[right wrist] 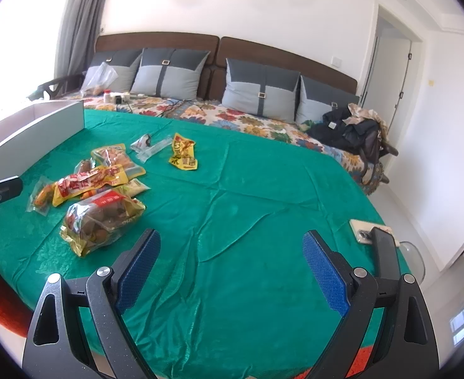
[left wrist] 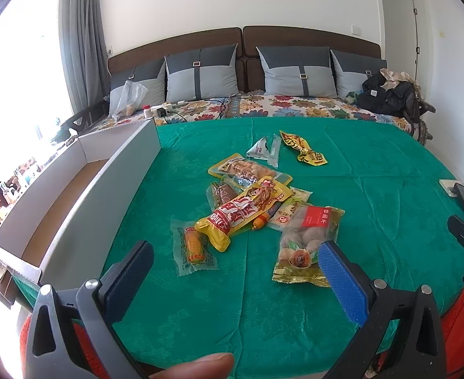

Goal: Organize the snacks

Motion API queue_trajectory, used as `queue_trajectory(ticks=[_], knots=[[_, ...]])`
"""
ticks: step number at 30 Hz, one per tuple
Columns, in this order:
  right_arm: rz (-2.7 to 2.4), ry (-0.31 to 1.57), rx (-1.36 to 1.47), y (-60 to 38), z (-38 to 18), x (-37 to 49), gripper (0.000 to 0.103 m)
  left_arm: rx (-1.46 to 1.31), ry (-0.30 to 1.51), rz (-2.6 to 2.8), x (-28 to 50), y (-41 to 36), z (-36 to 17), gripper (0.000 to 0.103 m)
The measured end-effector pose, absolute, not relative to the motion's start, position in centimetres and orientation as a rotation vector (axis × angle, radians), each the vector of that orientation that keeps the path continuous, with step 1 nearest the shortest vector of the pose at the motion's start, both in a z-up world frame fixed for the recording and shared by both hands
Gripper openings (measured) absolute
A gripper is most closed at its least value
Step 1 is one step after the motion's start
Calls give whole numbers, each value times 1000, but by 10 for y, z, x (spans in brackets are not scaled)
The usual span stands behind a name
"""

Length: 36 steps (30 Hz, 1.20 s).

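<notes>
A heap of snack packets lies on a green cloth spread over a table. Among them are a long yellow and red packet, a clear bag of brown dried fruit with a red label, a small corn packet and a crumpled yellow wrapper farther back. My left gripper hovers open just in front of the heap, with nothing between its blue pads. To the right of the heap, my right gripper hangs open over bare cloth. The dried-fruit bag lies left of its left finger.
An open white cardboard box stands along the cloth's left edge. A phone rests at the right edge. Behind is a sofa with grey cushions, a floral cover and dark clothing. A thumb shows at the bottom.
</notes>
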State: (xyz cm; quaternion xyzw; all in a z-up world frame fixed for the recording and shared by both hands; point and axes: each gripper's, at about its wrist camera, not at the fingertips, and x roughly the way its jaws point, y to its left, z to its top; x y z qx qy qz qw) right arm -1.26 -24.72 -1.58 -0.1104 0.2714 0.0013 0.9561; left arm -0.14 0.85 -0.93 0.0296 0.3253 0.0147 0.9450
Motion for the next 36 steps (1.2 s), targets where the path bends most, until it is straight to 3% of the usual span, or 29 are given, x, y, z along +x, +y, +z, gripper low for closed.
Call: queue_trajectory(ticks=[36], knots=[[23, 570, -234, -241, -24, -8, 94, 48, 678, 46, 5, 16, -20, 103]])
